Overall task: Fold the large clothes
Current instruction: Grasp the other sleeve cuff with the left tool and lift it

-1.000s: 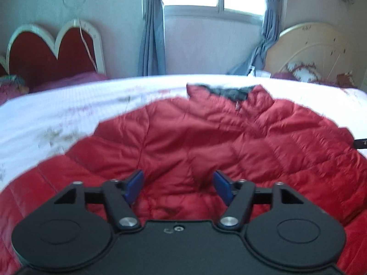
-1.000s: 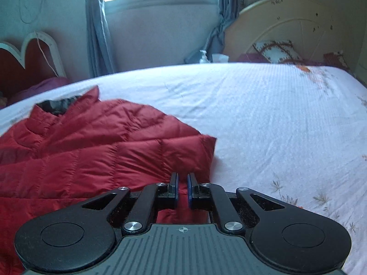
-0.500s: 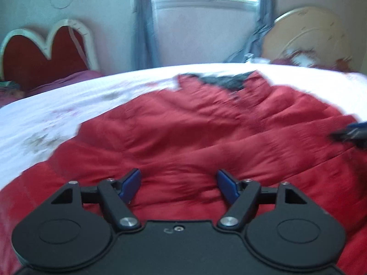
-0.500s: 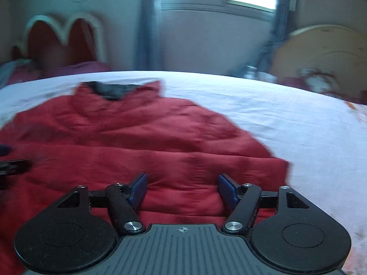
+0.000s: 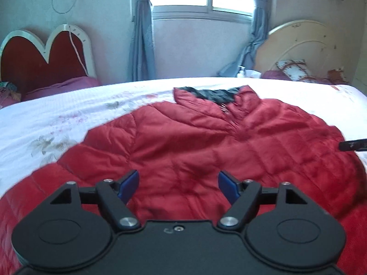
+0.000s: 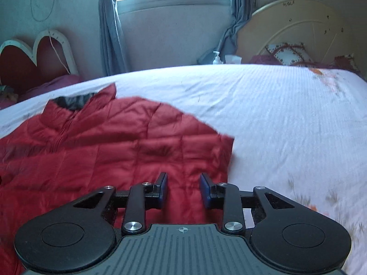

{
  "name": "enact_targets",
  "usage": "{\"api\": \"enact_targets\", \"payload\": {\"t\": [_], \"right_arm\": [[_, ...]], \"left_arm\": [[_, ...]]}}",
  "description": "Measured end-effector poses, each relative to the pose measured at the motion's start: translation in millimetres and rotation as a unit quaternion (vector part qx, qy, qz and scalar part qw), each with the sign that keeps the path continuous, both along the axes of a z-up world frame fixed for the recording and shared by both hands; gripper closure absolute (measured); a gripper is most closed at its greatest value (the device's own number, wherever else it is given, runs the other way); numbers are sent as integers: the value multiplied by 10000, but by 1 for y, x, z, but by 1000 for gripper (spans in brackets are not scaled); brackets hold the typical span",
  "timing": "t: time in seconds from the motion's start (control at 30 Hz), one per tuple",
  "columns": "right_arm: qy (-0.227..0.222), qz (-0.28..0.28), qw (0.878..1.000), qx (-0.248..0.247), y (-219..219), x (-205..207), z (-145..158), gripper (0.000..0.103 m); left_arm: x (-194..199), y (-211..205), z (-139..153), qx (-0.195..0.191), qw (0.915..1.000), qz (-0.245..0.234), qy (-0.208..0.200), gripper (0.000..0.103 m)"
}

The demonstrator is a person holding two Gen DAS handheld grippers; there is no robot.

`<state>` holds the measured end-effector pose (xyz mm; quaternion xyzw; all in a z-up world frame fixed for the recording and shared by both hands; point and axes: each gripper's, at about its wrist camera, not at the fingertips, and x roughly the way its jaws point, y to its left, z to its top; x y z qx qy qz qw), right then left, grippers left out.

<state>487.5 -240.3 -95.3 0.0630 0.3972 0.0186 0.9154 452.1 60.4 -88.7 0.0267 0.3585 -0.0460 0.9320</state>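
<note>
A red quilted jacket [image 5: 206, 142] lies spread front-up on the white bed sheet [image 5: 68, 119], its black-lined collar [image 5: 213, 94] pointing toward the window. My left gripper [image 5: 178, 178] hovers open over the jacket's lower middle, with nothing pinched. In the right wrist view the jacket [image 6: 103, 146] fills the left half, and its right edge ends beside my right gripper [image 6: 183, 178]. Its jaws are closing, with a gap still between the blue pads and red fabric below them. A dark tip of that gripper [image 5: 353, 145] shows at the left wrist view's right border.
The sheet [image 6: 275, 114] stretches bare to the right of the jacket. Behind the bed stand a red heart-shaped headboard [image 5: 34, 55], a cream round headboard [image 6: 298, 29], grey curtains [image 5: 142, 34] and a pump bottle [image 6: 216, 58].
The right jaws were shut a second ago, sprang wide, and now stand narrower. Both views swung sideways across the jacket and came back. The left jaws stayed open.
</note>
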Motion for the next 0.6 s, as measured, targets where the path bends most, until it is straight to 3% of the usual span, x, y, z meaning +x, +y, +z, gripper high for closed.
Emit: {"api": "enact_targets", "payload": {"t": [0.1,0.2,0.33,0.5,0.57,0.6], "right_arm": [[200,-53,9997,-107,5,-6,-17,71],[190,-81,9996,-199,8,-8,-11,71],[34,-62,9999,-86,9,-42,10,71],[371,33,9990,-263,24,-67,-9,71],[359,13,9986,-388,27,-69,-6,71],[338,-20,9985,-420,28,-70,-1,71]], "left_arm": [[1,-7,-23,200,9984,-163,502,25],[3,-5,-23,165,9985,-129,515,25],[-18,-1,-2,17,9999,-61,156,22],[-20,-4,-25,163,9987,-135,459,19],[-19,-7,-19,202,9985,-98,508,18],[-20,-5,-15,167,9988,-74,456,12]]}}
